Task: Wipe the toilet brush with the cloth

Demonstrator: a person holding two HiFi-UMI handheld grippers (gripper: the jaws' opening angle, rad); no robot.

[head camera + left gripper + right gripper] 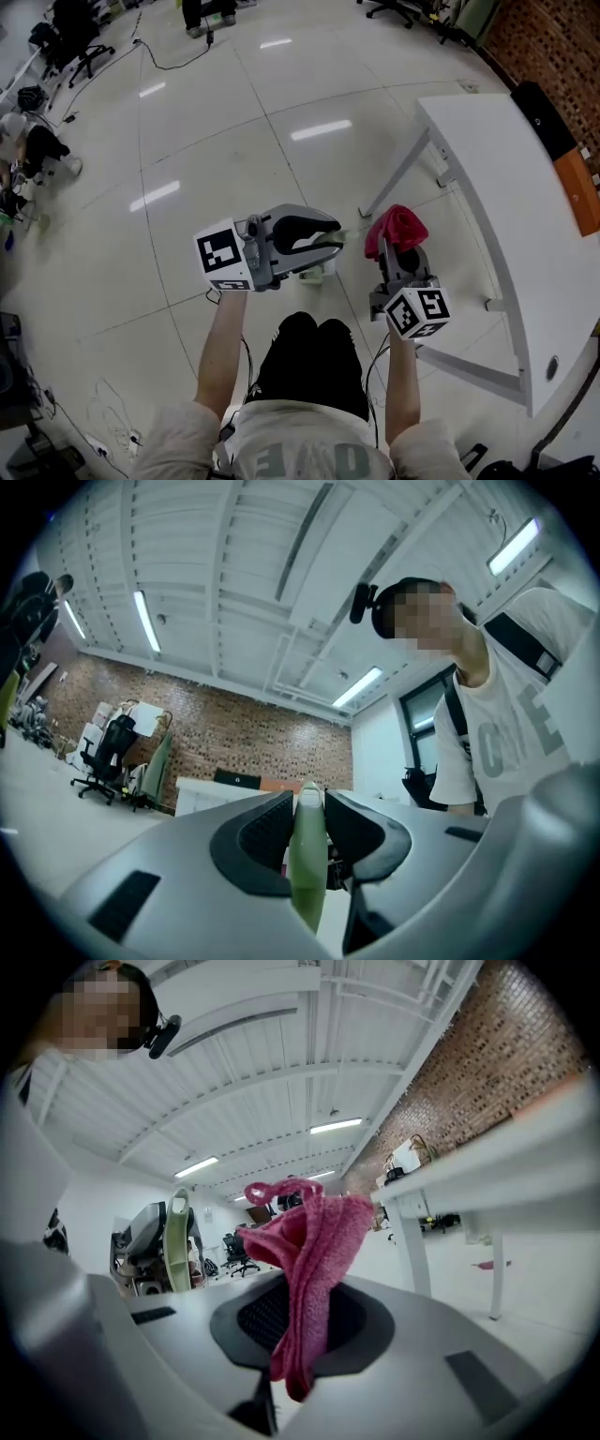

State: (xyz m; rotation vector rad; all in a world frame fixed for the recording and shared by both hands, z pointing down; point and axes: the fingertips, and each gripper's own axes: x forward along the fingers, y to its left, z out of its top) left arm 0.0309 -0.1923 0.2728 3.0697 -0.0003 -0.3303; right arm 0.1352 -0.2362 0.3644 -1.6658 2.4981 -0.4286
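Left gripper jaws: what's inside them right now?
A pale green plastic toilet brush handle stands clamped in the jaws of the left gripper. Its lower end is covered by the gripper body, so the brush head cannot be seen.

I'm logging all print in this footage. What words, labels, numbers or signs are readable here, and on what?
"OVE": large letters on the shirt, cut off at the side, so probably part of a longer word.
The left cube and right cube show square code patterns only, no letters.
The brush and cloth carry no visible print.
Anything else is too small or blurred to read.
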